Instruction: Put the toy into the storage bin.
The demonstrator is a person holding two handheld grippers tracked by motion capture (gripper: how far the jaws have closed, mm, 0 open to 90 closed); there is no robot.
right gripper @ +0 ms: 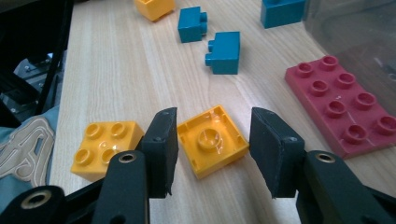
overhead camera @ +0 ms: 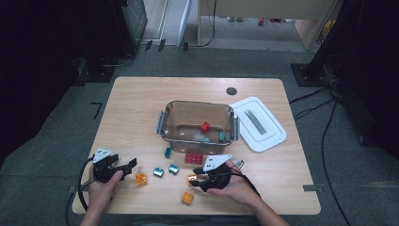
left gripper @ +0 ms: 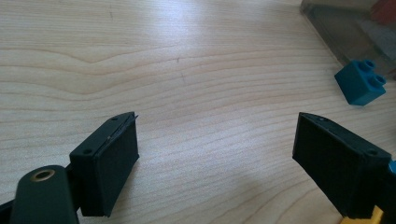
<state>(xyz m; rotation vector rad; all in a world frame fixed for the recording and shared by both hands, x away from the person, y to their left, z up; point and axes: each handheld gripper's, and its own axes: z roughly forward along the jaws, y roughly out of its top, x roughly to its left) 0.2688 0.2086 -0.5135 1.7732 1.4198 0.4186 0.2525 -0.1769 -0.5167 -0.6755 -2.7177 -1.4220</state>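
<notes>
The high view is soft and low in detail; the tabletop (overhead camera: 141, 108) is evenly lit from above while the room around it falls dark. In the left gripper view a pale glare washes the far wood. In the right gripper view the upturned orange brick (right gripper: 212, 140) glints, and far bricks blur.

The orange brick (right gripper: 212, 140) lies upside down on the desk (right gripper: 116, 79), its hollow underside with one round socket facing up, glossy under the light. It sits turned a little askew between the right claw's (right gripper: 212, 151) two black jaws, with a narrow gap at each side. In the high view the brick (overhead camera: 192, 178) shows at that claw's tip.
</notes>
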